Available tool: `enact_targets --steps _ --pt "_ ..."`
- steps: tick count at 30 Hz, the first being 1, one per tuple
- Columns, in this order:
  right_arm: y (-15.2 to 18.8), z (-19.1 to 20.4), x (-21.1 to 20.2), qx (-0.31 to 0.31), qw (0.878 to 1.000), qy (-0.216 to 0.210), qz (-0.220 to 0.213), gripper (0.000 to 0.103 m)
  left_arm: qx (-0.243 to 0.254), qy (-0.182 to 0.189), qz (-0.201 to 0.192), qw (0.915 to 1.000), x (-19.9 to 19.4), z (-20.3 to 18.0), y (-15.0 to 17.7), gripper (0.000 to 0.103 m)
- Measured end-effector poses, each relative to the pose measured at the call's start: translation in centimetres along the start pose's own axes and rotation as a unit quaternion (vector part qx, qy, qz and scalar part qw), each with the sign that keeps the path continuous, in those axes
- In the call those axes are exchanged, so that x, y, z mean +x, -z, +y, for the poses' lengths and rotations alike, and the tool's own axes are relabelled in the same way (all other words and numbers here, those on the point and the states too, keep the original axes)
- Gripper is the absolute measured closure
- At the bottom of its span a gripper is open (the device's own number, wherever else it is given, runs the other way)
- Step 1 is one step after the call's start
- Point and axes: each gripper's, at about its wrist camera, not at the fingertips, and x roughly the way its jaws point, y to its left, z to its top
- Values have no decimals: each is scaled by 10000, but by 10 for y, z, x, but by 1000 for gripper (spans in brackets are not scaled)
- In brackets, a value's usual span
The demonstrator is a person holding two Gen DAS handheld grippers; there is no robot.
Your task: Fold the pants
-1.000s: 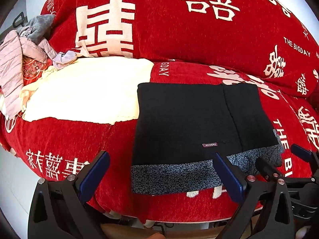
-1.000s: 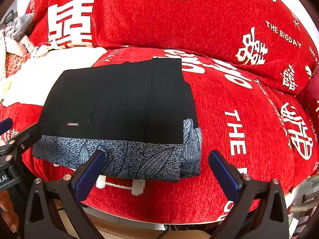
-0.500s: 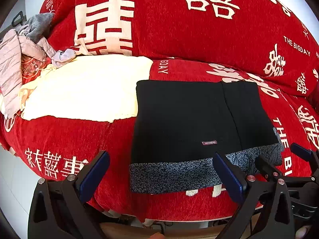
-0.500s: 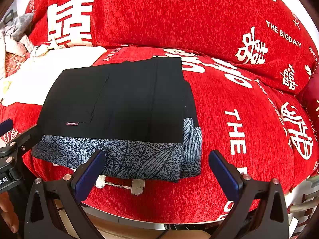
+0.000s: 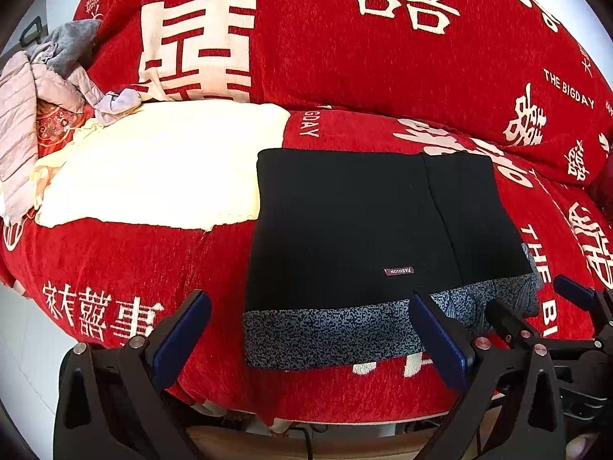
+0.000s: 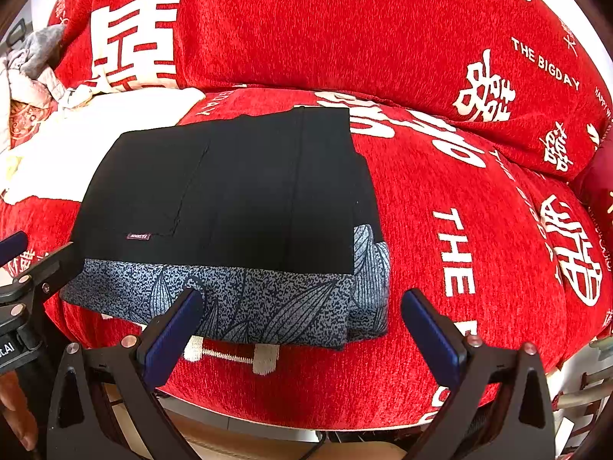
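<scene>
Though already folded compact on the sofa (image 5: 115,260), pants (image 5: 345,222) maybe need squaring; left claw (image 5: 306,341) and right claw (image 6: 302,329) spread, empty, just short of hem.

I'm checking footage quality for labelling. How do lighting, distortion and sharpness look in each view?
Left wrist view: even bright light, strong fisheye bulge with dark corners; the pants are sharp, their label legible, the cream blanket nearly overexposed. Right wrist view: same bulge; the black fabric loses detail, the patterned band stays crisp, and the right tongs show no motion blur.
</scene>
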Motion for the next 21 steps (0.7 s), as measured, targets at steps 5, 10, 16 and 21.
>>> enact_targets --steps 5,10,16,21 --pt "0 0 0 -2 10000 0 8 0 15 -5 2 10000 0 -1 0 0" --pt "4 1 4 -6 10000 4 28 0 17 -3 7 10000 1 -1 0 0" --pt "5 2 4 1 10000 10 39 0 32 -27 -21 10000 0 -1 1 0" --pt "10 0 8 23 9999 45 151 0 66 -23 132 9999 8 -3 8 0"
